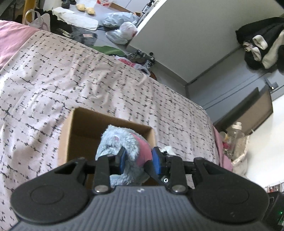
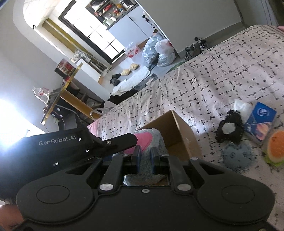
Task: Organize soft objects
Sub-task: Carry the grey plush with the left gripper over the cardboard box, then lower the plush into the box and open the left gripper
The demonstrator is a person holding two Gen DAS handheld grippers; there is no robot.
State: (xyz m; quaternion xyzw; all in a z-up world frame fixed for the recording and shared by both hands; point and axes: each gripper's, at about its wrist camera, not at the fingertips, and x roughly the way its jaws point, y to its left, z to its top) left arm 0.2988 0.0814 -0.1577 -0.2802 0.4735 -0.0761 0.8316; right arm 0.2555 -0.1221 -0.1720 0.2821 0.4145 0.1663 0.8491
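A grey-blue plush toy with a pink part [image 1: 122, 142] sits at the near edge of an open cardboard box [image 1: 78, 124] on the bed. My left gripper [image 1: 139, 159] is shut on the plush, its blue pads pressing its fur. In the right wrist view my right gripper [image 2: 145, 156] is shut on the same plush [image 2: 156, 140] at the box [image 2: 179, 124], with the left gripper's body beside it. A black-and-white soft toy [image 2: 229, 128], a blue fuzzy ball [image 2: 237, 156] and an orange-green plush [image 2: 276, 147] lie on the bed to the right.
A blue tissue pack [image 2: 261, 122] lies by the toys. The patterned bedspread [image 1: 88, 74] stretches away. Plastic bags [image 1: 124, 28], slippers [image 1: 86, 9] and shoes [image 1: 142, 57] lie on the floor beyond the bed. A glass bottle [image 1: 236, 136] stands at the bed's right.
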